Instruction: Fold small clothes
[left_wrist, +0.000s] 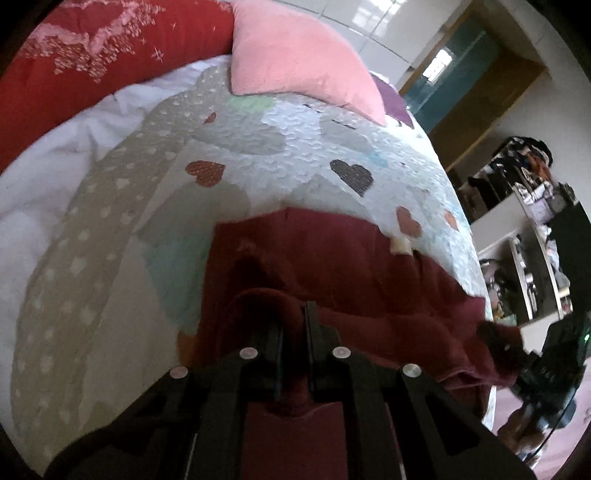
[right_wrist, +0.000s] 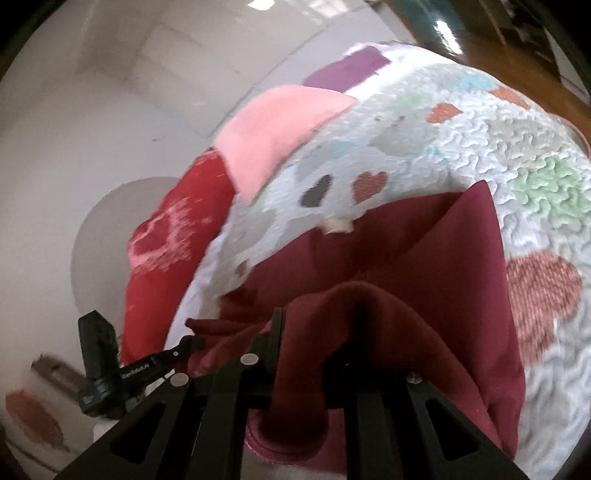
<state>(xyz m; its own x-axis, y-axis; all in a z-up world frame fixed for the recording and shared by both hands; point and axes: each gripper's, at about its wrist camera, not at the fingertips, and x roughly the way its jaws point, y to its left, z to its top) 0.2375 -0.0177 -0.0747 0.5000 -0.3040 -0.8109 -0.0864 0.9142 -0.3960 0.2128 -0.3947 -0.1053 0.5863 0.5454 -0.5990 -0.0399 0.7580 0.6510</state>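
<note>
A dark maroon garment (left_wrist: 332, 258) lies on the heart-patterned quilt (left_wrist: 295, 147) of a bed. My left gripper (left_wrist: 293, 317) is shut on a bunched edge of the maroon garment at its near left side. The garment also shows in the right wrist view (right_wrist: 424, 251), partly folded over itself. My right gripper (right_wrist: 299, 325) is shut on another bunched edge of it, and cloth drapes over its right finger. The left gripper appears in the right wrist view (right_wrist: 184, 345) at lower left, and the right gripper in the left wrist view (left_wrist: 495, 339) at lower right, both holding the same near edge.
A pink pillow (left_wrist: 295, 55) and a red patterned blanket (left_wrist: 92, 55) lie at the head of the bed. A white sheet (left_wrist: 55, 166) shows on the left. Cluttered shelves (left_wrist: 524, 221) stand right of the bed. A white wall (right_wrist: 92, 110) lies beyond.
</note>
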